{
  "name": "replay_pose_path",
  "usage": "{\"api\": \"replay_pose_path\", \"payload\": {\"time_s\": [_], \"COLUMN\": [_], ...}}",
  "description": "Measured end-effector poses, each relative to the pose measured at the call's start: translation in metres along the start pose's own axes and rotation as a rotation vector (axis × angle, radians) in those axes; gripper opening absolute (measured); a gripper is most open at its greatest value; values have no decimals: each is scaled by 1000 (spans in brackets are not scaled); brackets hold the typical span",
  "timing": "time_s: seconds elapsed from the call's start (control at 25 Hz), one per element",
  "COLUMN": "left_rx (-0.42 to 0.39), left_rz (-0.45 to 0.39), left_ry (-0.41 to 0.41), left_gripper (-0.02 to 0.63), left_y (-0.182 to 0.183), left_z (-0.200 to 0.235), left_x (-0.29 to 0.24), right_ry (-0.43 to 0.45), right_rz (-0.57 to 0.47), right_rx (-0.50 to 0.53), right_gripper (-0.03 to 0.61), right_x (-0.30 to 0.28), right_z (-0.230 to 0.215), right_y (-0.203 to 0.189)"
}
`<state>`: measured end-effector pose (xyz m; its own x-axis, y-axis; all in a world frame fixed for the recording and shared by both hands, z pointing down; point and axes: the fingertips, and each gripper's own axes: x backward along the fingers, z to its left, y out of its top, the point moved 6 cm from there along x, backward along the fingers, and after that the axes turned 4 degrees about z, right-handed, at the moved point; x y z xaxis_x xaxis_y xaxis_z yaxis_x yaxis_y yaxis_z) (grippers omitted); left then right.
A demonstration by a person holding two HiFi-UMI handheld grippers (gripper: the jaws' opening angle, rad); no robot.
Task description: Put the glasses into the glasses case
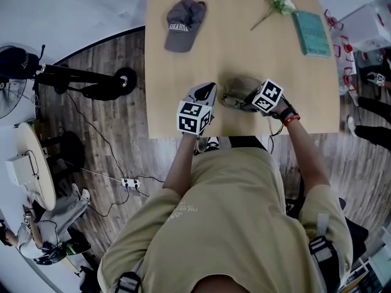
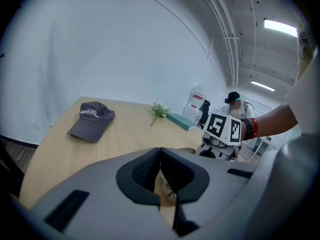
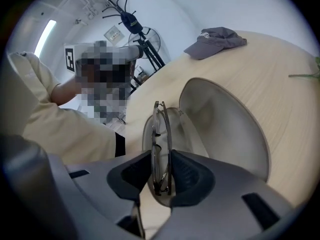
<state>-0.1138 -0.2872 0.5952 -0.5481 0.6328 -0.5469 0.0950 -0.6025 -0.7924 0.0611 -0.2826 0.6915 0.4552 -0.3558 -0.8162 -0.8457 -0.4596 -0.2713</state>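
Observation:
My right gripper is shut on the folded dark-framed glasses, which stand on edge between its pads. Just beyond them the grey glasses case lies open on the table, with its lid raised to the right. In the head view the glasses hang over the case near the table's front edge, with the right gripper beside them. My left gripper hovers just left of the case. Its jaws meet at the tips with nothing held. The right gripper's marker cube shows ahead of it.
A grey cap lies at the table's far left. A sprig of white flowers and a teal book lie at the far right. The wooden table ends just before my body. A fan and a black stand occupy the floor at the left.

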Motion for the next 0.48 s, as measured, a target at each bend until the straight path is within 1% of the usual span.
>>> {"api": "replay_pose_path", "payload": {"time_s": [0.24, 0.48], "left_rx": [1, 1], "left_rz": [9, 8], "left_ry": [-9, -26], "left_gripper": [23, 23], "left_y": [-2, -6], "left_z": [7, 4], "left_x": [-1, -2], "right_ry": [-58, -144], "right_rz": [92, 126], "right_rx": [70, 96], "right_gripper": [127, 133], "right_x": [-10, -14], "right_z": [1, 4], "right_y": [5, 5]}}
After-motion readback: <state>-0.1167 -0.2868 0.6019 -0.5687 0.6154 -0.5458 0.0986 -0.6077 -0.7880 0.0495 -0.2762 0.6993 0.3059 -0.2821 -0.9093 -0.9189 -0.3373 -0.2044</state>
